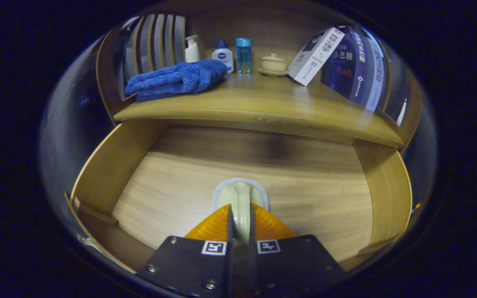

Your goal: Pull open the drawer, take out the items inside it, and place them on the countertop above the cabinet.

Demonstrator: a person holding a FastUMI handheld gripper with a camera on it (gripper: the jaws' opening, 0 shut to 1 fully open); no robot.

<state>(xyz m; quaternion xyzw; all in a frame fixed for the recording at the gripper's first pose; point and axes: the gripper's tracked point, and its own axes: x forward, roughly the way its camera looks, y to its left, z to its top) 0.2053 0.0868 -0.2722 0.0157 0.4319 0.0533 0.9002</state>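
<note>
Warm-lit wooden cabinet [263, 111], slatted panel [155, 41] at its back left, dark booth surroundings

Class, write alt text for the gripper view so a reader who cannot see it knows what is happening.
The tool is shut on a pale cream brush with a white rim, held over the open wooden drawer. On the countertop above sit a folded blue towel, a pump bottle, two small bottles, a lidded cup on a saucer and leaning books.
</note>
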